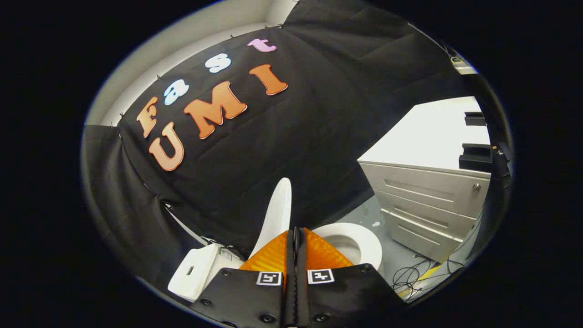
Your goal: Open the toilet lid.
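The gripper (295, 237) has its fingers pressed together, nothing caught between them. Just ahead of the tips the toilet lid (277, 214) stands raised, nearly upright, edge-on to the camera. The seat ring (364, 241) and open bowl lie beside it, the tank (196, 271) opposite. Beyond stands a drawer cabinet (428, 200), cables (412, 273) on the floor.

Black screwed mounts — square coded markers, ribbed jaws
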`<state>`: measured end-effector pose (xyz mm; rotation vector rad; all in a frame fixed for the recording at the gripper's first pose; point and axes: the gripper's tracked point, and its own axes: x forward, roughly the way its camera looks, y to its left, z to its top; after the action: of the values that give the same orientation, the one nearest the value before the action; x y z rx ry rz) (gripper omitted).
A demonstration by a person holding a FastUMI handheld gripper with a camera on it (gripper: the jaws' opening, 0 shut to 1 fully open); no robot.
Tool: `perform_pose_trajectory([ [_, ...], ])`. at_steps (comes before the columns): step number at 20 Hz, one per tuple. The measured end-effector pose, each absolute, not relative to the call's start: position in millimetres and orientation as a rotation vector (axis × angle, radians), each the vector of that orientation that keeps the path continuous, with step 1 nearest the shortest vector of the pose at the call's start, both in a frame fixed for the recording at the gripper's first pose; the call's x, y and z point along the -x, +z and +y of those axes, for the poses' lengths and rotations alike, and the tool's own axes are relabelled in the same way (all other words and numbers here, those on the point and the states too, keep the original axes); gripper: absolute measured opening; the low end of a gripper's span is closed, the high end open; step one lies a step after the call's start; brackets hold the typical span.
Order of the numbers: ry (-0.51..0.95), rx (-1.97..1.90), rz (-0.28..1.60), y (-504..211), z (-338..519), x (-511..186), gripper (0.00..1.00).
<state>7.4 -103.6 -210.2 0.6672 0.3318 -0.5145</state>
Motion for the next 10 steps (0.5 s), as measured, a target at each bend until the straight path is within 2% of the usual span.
perform_pose_trajectory([
  [5,-0.601,-0.660,0.322,-227.8,-116.8,4.4,0.07],
  [10,-0.595,-0.598,0.393,-261.1,-128.0,18.1,0.07],
])
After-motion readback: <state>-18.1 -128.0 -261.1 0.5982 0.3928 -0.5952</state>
